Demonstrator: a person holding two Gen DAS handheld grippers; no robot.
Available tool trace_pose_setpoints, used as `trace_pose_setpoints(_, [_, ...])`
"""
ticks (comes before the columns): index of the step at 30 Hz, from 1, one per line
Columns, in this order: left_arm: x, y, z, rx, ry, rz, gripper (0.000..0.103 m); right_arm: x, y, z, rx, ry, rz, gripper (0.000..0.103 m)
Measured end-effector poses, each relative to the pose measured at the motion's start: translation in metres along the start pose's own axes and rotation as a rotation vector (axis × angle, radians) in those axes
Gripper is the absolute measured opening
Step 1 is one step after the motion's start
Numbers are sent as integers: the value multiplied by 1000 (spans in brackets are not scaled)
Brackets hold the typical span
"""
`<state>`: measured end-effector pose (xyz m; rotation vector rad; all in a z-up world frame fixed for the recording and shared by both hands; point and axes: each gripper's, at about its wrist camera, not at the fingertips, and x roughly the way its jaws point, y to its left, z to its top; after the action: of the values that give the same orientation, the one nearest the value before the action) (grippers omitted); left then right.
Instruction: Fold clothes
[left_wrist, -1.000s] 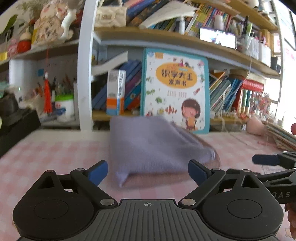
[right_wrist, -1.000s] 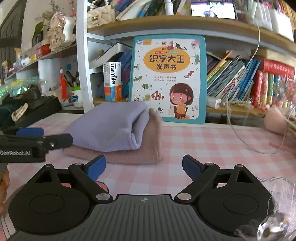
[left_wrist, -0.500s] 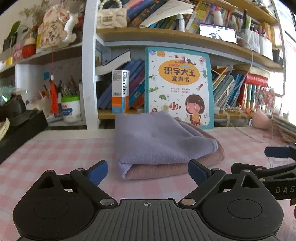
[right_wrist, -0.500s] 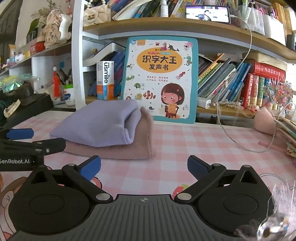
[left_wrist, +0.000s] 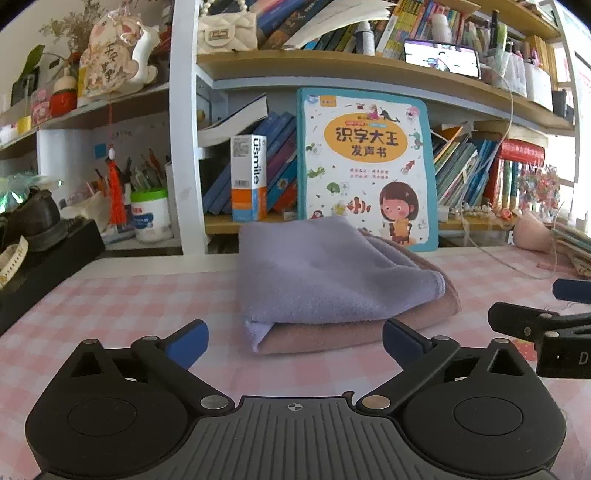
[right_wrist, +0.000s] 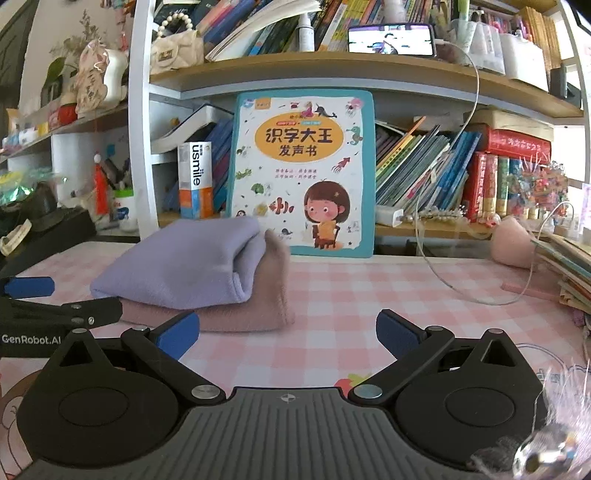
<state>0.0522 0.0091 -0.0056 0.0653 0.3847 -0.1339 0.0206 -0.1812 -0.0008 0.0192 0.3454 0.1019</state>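
Left view: my left jaws (left_wrist: 295, 341) have just spread wide, empty; the folded purple cloth (left_wrist: 325, 273) rests on the pink cloth (left_wrist: 417, 314) on the table (left_wrist: 110, 302). Right view: my right jaws (right_wrist: 286, 330) also opened, empty; nudging could topple the stack

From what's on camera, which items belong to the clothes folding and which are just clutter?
Job:
- folded lilac fleece cloth
- folded dusty-pink fleece cloth under it
- left tool and right tool, both open, empty

Clutter:
- teal-bordered children's book
- white-and-orange usmile box
- green-lidded white jar
- lit phone on shelf
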Motion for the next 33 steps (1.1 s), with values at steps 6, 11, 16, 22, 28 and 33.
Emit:
trace_pose_setpoints(6, [-5, 2, 0, -9, -31, 17, 103, 2, 1, 0, -8, 15, 3, 103])
trace_pose_setpoints(11, [-7, 2, 0, -5, -43, 21, 103, 0, 0, 0, -1, 2, -7, 103])
trace_pose_setpoints(16, [-7, 0, 0, 2, -47, 21, 103, 0, 1, 0, -3, 4, -10, 103])
trace_pose_setpoints(22, [-6, 3, 0, -13, -38, 12, 103, 1, 0, 0, -5, 7, -8, 103])
trace_pose_setpoints(28, [-5, 3, 0, -16, -36, 16, 103, 1, 0, 0, -4, 6, -8, 103])
trace_pose_setpoints(33, [-5, 3, 0, -14, -37, 18, 103, 0, 1, -1, -5, 7, -9, 103])
